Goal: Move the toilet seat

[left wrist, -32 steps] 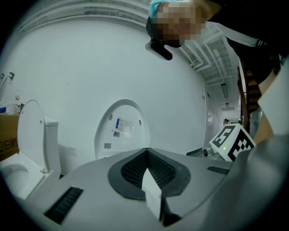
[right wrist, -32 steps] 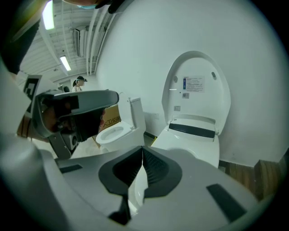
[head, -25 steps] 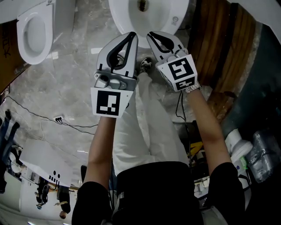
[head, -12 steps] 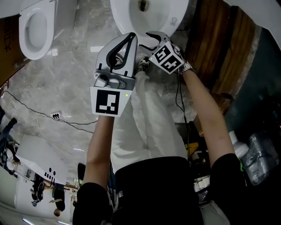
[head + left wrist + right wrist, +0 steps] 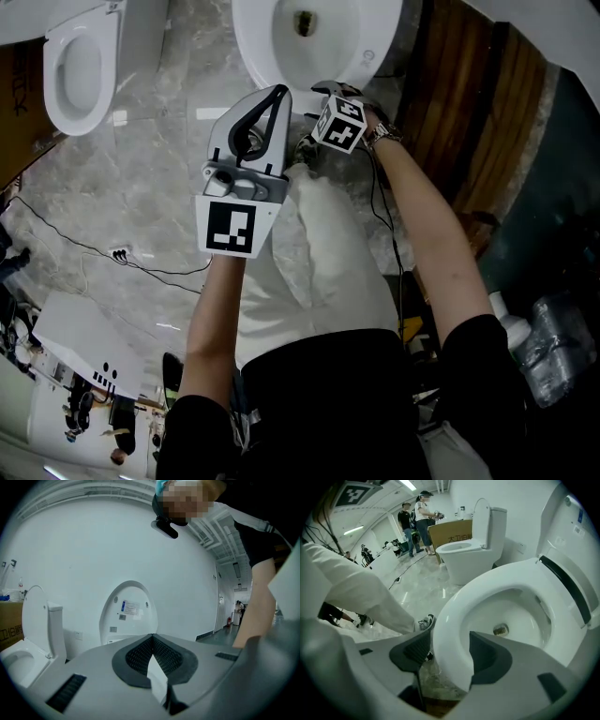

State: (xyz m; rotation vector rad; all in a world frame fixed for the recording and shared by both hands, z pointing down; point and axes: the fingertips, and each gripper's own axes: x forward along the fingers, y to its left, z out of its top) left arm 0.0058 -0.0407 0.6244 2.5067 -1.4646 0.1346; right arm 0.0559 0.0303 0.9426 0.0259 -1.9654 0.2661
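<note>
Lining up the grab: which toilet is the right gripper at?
The nearer toilet, top centre in head view: the right gripper, jaws just opening, straddles its front rim. The other toilet stands upper left.

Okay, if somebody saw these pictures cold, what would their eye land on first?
The white toilet seat dead ahead, its front edge standing between the open jaws of the right gripper, which have just been opening. Next, the left gripper, shut and empty, held up at head-view centre, and a second toilet at that view's upper left.
</note>
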